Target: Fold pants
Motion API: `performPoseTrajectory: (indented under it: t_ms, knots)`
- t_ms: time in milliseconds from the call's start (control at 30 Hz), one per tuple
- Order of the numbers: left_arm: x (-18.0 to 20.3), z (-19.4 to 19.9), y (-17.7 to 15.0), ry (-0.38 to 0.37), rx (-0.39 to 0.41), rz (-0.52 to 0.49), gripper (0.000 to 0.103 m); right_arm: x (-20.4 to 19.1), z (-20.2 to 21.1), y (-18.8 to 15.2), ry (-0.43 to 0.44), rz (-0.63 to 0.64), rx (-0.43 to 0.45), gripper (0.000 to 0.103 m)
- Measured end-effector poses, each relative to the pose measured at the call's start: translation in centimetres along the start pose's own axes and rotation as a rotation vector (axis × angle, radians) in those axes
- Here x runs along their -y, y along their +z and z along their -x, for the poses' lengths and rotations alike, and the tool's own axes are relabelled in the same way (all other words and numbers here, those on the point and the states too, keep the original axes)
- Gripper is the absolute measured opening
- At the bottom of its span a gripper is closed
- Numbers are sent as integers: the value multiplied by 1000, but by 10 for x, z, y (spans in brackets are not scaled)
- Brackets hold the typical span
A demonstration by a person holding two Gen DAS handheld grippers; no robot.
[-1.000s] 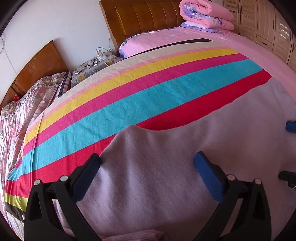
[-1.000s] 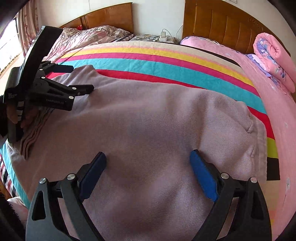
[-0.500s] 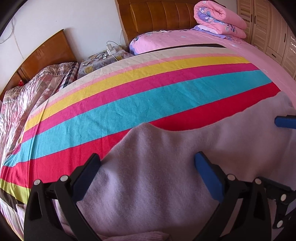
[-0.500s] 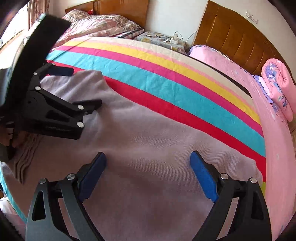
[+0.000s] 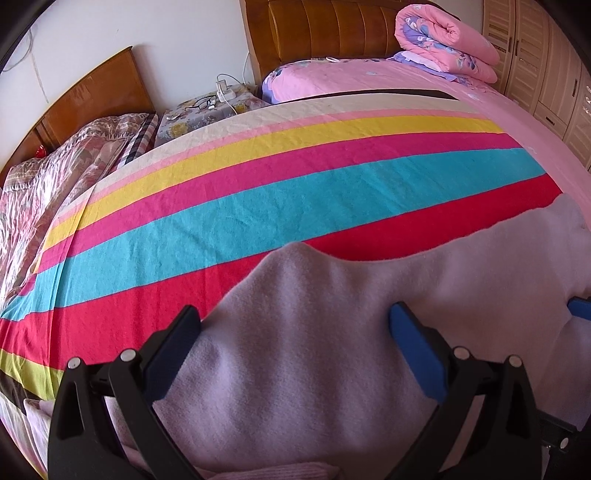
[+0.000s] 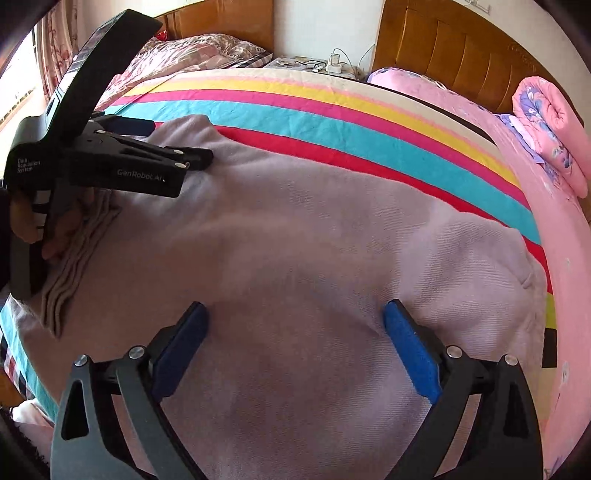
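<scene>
The pale lilac pants [image 6: 295,258] lie spread flat across the foot end of the bed, on the striped sheet [image 5: 258,206], their far edge along the red stripe. The left gripper [image 5: 295,332] hovers over one end of them with its blue-padded fingers [image 5: 415,349] wide apart, nothing between them. From the other side a hand [image 6: 55,229] grips its handle beside the ribbed waistband [image 6: 74,266]. The right gripper [image 6: 295,332] is just as slack, jaws spread above the middle of the fabric. Beyond, a rolled pink quilt [image 5: 443,40] rests near the wooden headboard [image 5: 325,33], and the nightstand [image 5: 207,110] carries glasses [image 5: 201,102] and a white charger [image 5: 223,88] (no box or basket anywhere that I can make out).
</scene>
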State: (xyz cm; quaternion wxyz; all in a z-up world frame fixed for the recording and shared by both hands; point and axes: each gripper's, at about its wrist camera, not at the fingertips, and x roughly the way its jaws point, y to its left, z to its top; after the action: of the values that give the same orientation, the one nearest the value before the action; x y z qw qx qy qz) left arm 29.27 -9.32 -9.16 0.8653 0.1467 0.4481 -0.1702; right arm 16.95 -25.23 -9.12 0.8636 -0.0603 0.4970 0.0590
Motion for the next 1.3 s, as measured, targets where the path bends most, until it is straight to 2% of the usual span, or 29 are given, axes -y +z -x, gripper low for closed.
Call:
performPoseTrajectory:
  t_ms: [100, 167, 233, 267, 333, 433, 533, 567, 600, 667, 733, 800, 867, 967, 1100, 1167, 1300]
  knots:
    - [-1, 0, 0, 5, 1, 2, 102, -5, 15, -6, -40, -14, 2, 93]
    - [-3, -1, 0, 3, 0, 4, 102, -8, 25, -19, 9, -34, 13, 93]
    - [-4, -1, 0, 1, -2, 6, 102, -14, 20, -35, 4, -13, -27, 93]
    - [-4, -1, 0, 0, -2, 7, 102, -13, 23, -43, 14, -21, 15, 94]
    - [-4, -1, -1, -2, -3, 8, 102, -9, 27, -51, 39, -45, 28, 94]
    - [-5, -1, -1, -7, -4, 17, 102, -12, 41, -55, -14, -57, 54, 94]
    - [-11, 10, 1, -11, 9, 24, 99, -16, 57, -68, 16, -81, 93, 94]
    - [-16, 28, 0, -5, 49, 47, 96, -18, 64, -74, 15, -80, 111, 94]
    - [-23, 52, -2, -31, 112, 81, 96, -20, 72, -80, 17, -80, 135, 94]
    - [-36, 104, -11, -98, 250, 110, 101, -20, 84, -92, 42, -93, 168, 94]
    - [-38, 140, -30, -55, 307, 39, 102, -22, 90, -100, 60, -108, 167, 94]
    - [-37, 156, -57, 28, 308, -24, 102, -29, 94, -104, 77, -103, 171, 94]
    - [-38, 157, -88, 76, 263, -33, 102, -39, 94, -102, 95, -95, 186, 94]
    - [-43, 145, -128, 81, 177, -10, 102, -56, 88, -93, 146, -81, 193, 94]
    - [-47, 113, -155, 87, 70, -1, 102, -84, 69, -82, 132, 5, 153, 94]
    - [-52, 113, -159, 63, 87, 25, 102, -90, 55, -86, 89, 52, 107, 95]
    - [-63, 107, -163, 0, 93, 58, 102, -87, 56, -97, 113, 81, 136, 95]
